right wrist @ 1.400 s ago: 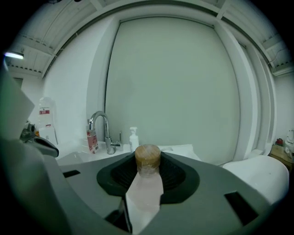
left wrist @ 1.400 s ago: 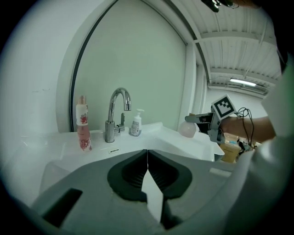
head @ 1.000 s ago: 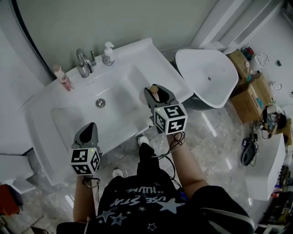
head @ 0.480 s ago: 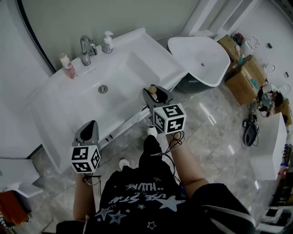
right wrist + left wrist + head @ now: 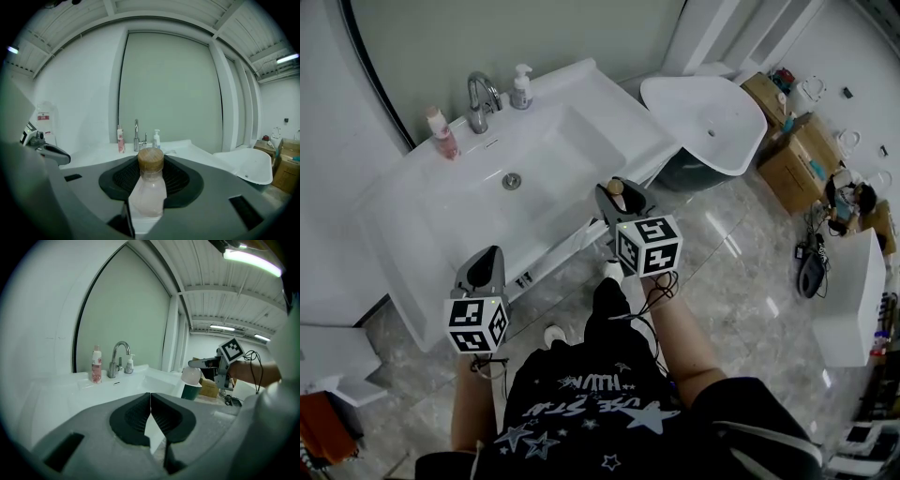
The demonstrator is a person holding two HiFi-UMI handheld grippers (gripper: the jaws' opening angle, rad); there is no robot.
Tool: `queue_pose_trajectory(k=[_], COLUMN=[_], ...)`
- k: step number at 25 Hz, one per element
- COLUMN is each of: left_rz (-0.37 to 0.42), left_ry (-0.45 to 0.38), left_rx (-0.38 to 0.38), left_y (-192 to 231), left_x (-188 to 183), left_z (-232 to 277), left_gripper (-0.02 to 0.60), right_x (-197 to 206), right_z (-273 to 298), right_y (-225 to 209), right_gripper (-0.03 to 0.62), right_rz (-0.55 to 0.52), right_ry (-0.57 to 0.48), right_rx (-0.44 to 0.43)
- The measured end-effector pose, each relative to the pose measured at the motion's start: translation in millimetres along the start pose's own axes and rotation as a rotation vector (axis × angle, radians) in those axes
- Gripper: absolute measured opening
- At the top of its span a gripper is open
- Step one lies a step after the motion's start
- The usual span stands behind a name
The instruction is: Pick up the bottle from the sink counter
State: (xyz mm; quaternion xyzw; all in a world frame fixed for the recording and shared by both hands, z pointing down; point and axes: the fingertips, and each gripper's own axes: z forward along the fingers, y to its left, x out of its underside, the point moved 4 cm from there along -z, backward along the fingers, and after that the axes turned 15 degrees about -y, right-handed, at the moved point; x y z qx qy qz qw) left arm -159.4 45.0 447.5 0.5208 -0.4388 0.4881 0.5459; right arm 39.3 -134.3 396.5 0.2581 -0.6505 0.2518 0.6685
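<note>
Print on black shirt (image 5: 581, 409) too warped to read. Since a second ago, right tongs (image 5: 619, 193) have pulled back off sink bench (image 5: 403, 225), now over marble floor (image 5: 741, 281), frame centre. Bottle (image 5: 617, 187), brown cap, pale pink body, clamped upright between right tongs. Left tongs (image 5: 486, 266) pressed together, empty, lower left.
</note>
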Motion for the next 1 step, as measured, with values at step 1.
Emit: queue_pose_trajectory(k=[1], left_rz=[0.000], left_ry=[-0.001], left_rx=[0.001], left_y=[-1.5], left_x=[-0.6], left_z=[0.4], left_gripper=[0.020], right_x=[-0.3], right_z=[-0.5], right_y=[-0.9], right_gripper=[0.141], right_rz=[0.001], right_ry=[0.000], right_rx=[0.001])
